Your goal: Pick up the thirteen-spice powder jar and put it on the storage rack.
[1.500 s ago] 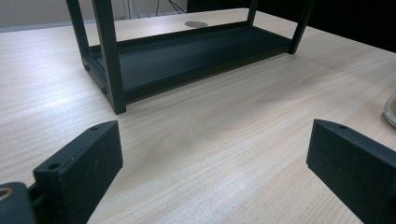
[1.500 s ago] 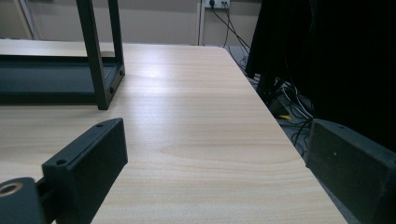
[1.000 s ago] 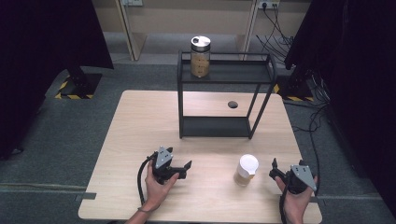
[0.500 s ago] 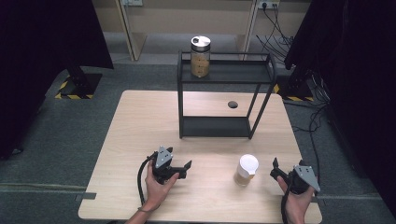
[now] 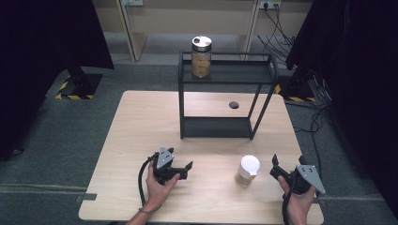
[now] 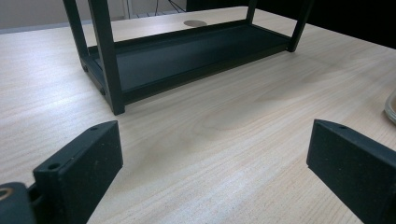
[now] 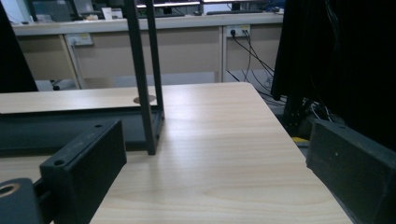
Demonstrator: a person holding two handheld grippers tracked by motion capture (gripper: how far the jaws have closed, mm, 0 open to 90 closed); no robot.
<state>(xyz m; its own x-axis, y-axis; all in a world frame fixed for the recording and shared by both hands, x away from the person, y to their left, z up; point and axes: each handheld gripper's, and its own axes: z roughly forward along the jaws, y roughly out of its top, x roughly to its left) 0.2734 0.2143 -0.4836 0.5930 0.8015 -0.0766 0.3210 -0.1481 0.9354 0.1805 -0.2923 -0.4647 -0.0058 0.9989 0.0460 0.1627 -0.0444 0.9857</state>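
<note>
Left gripper [image 5: 187, 169] sat on the table [image 5: 141, 122], jaws wide apart, nothing between them. Right gripper [image 5: 276, 168] likewise wide, empty. Small white-lidded jar [image 5: 247, 171] stood upright between the grippers, just beside the right one, not touching.

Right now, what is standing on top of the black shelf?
A glass jar with a metal lid stands on the top of the black shelf. Its brownish contents cannot be identified.

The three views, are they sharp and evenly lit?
High view: sharp and even on the table, dark curtains at both sides. Left gripper view: soft sheen on the wood, near tongs slightly blurred. Right gripper view: the right side is very dark, the far desk bright.
</note>
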